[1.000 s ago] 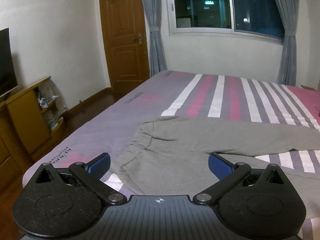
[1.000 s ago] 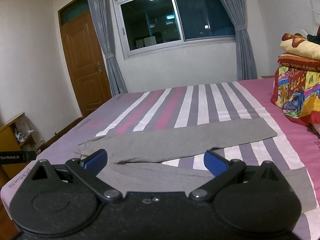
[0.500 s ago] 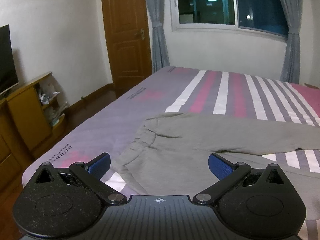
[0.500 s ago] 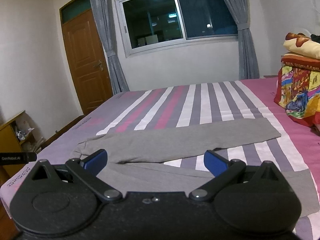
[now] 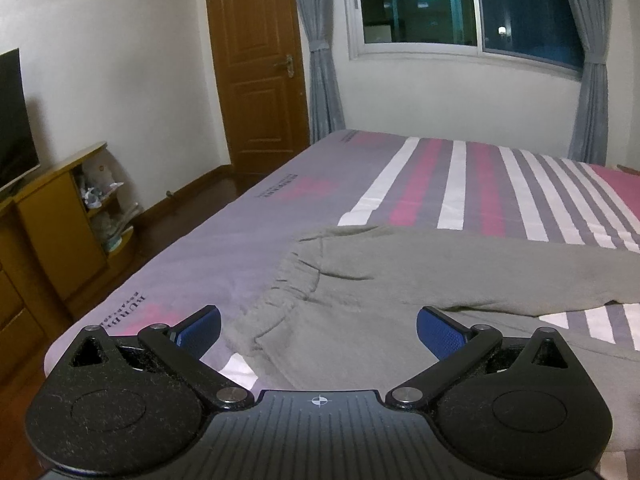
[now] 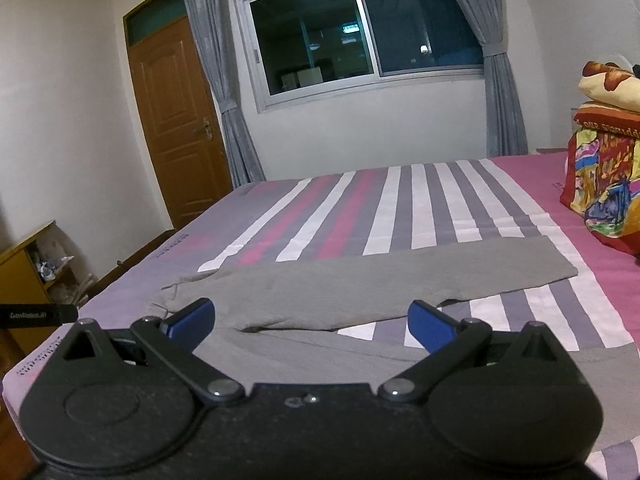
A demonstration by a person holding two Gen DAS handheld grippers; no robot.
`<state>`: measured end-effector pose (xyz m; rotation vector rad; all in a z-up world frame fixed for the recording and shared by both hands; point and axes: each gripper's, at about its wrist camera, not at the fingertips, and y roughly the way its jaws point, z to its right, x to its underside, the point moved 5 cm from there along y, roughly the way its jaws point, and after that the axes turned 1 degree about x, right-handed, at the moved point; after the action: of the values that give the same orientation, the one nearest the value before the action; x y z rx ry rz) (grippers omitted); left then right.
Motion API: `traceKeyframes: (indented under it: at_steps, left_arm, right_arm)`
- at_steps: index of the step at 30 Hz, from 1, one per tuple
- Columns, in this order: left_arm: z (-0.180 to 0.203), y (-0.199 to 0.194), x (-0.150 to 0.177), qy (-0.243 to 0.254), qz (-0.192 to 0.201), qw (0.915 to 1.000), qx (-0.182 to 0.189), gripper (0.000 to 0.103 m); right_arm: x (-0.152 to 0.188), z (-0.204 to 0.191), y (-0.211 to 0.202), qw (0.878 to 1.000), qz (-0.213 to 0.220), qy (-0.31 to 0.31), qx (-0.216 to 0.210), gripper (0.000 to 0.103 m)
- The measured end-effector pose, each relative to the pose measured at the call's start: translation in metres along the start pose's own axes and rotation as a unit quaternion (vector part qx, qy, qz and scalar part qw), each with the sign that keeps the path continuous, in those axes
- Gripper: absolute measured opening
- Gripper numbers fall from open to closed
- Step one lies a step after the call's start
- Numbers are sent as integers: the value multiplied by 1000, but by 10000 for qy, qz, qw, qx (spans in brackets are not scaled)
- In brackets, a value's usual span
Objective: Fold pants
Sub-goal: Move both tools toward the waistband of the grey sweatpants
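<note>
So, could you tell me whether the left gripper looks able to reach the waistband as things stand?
Probably yes: the left gripper is open, and the waistband lies just ahead of it on the bed, with nothing between.

You lifted both grippers a bit. The gray pants [image 5: 400,280] now sit lower in each view, and more wall and window [image 6: 360,32] shows.

White "GenRobot.AI" on black bar [image 6: 38,315] at 9 o'clock edge of right wrist view. Dark print on bed sheet [image 5: 224,256] near 8 o'clock corner and along 10 o'clock side, too blurred to read. Lettering on red folded quilt [image 6: 608,126] at 3 o'clock (partly legible, not readable).
</note>
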<state>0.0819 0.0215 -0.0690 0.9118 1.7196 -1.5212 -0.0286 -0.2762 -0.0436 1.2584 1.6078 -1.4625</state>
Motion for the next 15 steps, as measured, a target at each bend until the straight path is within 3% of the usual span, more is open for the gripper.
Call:
traceKeyframes:
  at_steps: [15]
  left_arm:
    - [-9,42,-14,-82,-144,9999,-14,103]
  right_arm:
    - [0,-9,37,9996,-180,-142,-143,103]
